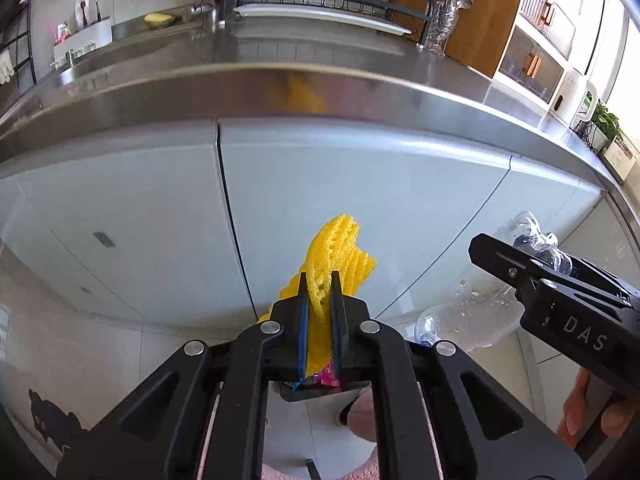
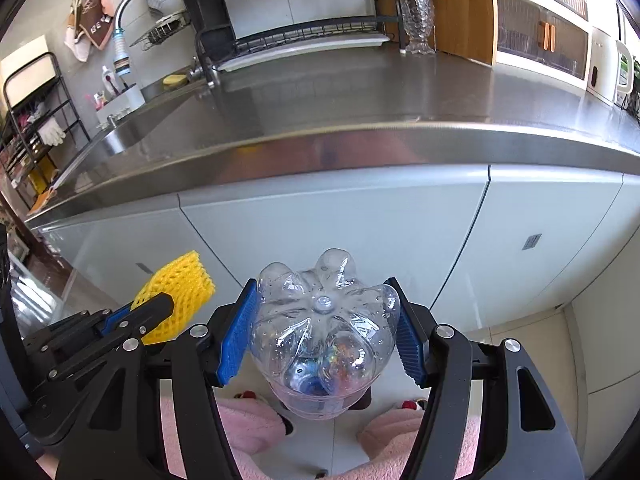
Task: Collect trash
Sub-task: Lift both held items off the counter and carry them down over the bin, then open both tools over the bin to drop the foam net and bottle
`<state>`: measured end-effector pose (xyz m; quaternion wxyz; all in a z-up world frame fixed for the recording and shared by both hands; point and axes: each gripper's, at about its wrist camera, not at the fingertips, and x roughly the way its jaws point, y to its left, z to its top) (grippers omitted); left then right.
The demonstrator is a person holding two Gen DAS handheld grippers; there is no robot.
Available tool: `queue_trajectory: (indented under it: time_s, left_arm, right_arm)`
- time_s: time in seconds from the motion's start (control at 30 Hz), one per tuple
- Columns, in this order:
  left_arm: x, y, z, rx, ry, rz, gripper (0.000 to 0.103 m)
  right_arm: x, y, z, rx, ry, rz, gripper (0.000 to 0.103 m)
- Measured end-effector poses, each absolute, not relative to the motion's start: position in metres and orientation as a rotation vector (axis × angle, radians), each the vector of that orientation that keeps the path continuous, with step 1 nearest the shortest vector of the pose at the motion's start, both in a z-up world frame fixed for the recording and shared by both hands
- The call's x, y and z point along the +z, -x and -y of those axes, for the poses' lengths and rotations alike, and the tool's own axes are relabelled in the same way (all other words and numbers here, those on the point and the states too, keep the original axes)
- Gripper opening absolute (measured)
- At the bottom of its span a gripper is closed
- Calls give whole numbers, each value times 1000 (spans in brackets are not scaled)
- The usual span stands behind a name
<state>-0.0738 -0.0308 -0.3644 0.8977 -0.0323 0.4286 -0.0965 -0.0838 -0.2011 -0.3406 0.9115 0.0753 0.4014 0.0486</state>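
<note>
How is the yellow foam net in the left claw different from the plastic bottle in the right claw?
The yellow foam net is opaque, soft mesh; the plastic bottle is clear and rigid-looking. The net is pinched flat in the nearly closed left claw; the bottle holds the right claw wide. Both are held off the counter.

One yellow foam net [image 1: 340,256], one clear plastic bottle [image 2: 324,332], two grippers.
</note>
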Motion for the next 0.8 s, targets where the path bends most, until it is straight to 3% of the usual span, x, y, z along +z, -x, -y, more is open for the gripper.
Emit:
queue_trajectory:
  time_s: [0.8]
  left_arm:
    - [-558, 25, 35, -232, 58, -1171, 7]
  right_arm:
    - [-510, 29, 200, 22, -185, -996, 63]
